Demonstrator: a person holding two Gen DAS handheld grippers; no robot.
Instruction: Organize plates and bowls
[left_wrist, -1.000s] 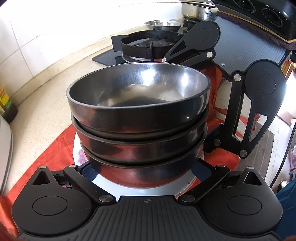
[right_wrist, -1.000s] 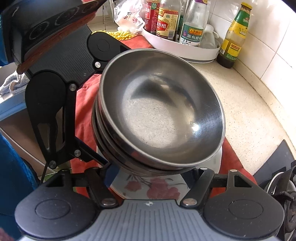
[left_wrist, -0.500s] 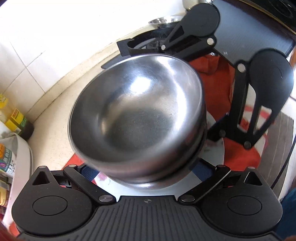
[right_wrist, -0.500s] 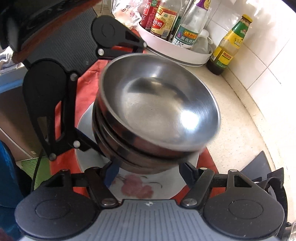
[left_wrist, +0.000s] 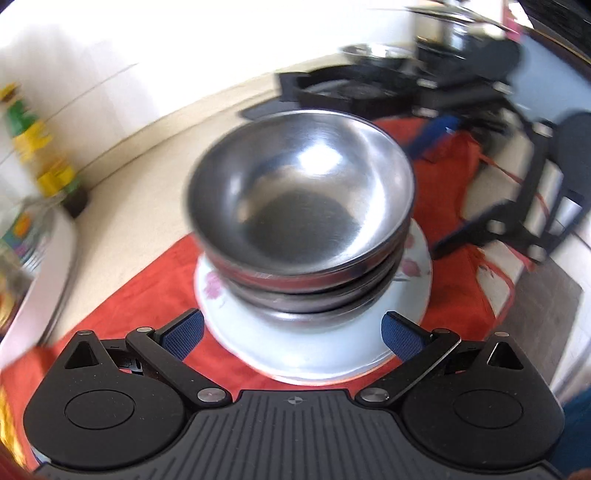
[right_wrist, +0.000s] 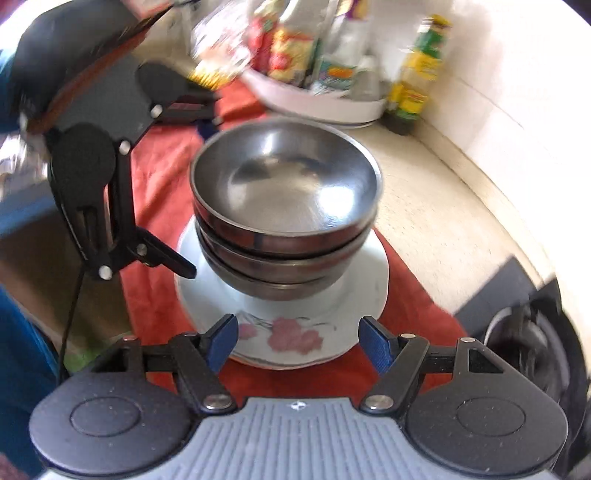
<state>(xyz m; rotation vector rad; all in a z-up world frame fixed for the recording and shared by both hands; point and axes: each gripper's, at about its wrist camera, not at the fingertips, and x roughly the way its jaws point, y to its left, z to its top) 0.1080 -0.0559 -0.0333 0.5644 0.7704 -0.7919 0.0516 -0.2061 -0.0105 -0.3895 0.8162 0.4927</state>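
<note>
Both grippers stand open and hold nothing: my left gripper (left_wrist: 291, 334) and my right gripper (right_wrist: 297, 341) each have their blue pads spread wide, just short of the plate's near rim, touching neither plate nor bowls.

Ahead of each, at 12 o'clock, sits the stack of steel bowls (left_wrist: 299, 206), three nested, on the flowered white plate (right_wrist: 284, 332). I judge the bowls light, rigid and slick; polished walls give pads little bite, and nested bowls may slide or cling together when one is lifted. Best hold looks like the rolled rim of the top bowl, one pad inside and one outside, or the two grippers against opposite sides of the stack. The plate looks like ceramic, so heavier and breakable, and is best pinched at its thin edge.

Under the plate lies a red cloth (left_wrist: 147, 288) on the pale counter (right_wrist: 436, 206). From my right view, a white tray of bottles (right_wrist: 325, 99) is at 12 o'clock beyond the stack, and a yellow-labelled bottle (right_wrist: 417, 81) at 1 o'clock. From my left view the stove (left_wrist: 354, 88) sits at 1 o'clock.
</note>
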